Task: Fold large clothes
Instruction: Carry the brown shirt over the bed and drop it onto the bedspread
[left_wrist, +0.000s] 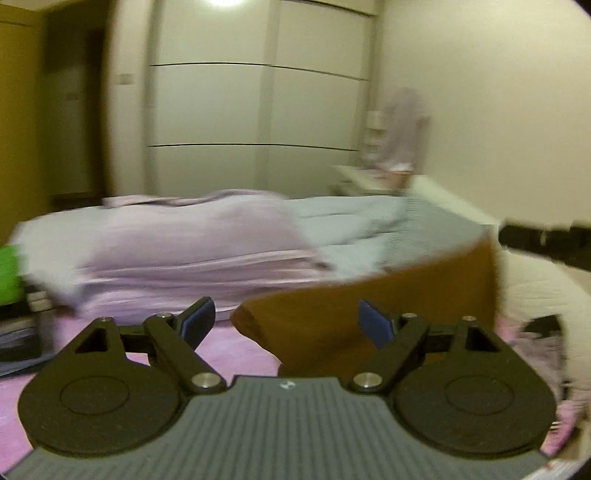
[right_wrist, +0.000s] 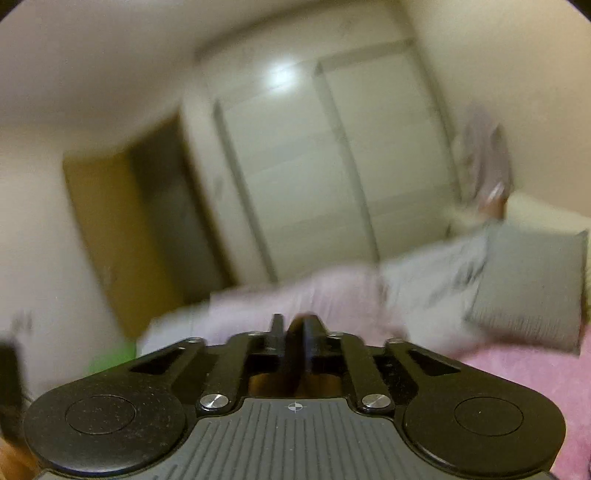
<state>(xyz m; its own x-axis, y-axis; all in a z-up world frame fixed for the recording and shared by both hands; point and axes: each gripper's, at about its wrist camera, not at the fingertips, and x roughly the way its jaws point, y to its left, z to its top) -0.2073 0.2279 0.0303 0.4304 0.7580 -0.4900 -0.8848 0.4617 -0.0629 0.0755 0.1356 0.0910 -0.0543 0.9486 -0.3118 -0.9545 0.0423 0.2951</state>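
- The left gripper (left_wrist: 286, 323) is standing wide apart with nothing between its blue pads (left_wrist: 199, 319); the right gripper (right_wrist: 293, 326) is showing only a narrow slit, and nothing seems to be caught in it
- The folded lilac garment (left_wrist: 192, 254) is lying on the bed (left_wrist: 369, 229), well clear of both grippers
- Both views are smearing, so a rushed reach is risking snagging the grey bedding (left_wrist: 354, 218) or dragging the tidy layers loose
- The wooden bed end (left_wrist: 369, 295) is curving close below the left gripper; pink rug (left_wrist: 229, 350), pale wardrobe (left_wrist: 258, 110) and a grey pillow (right_wrist: 528, 288) are filling out the room
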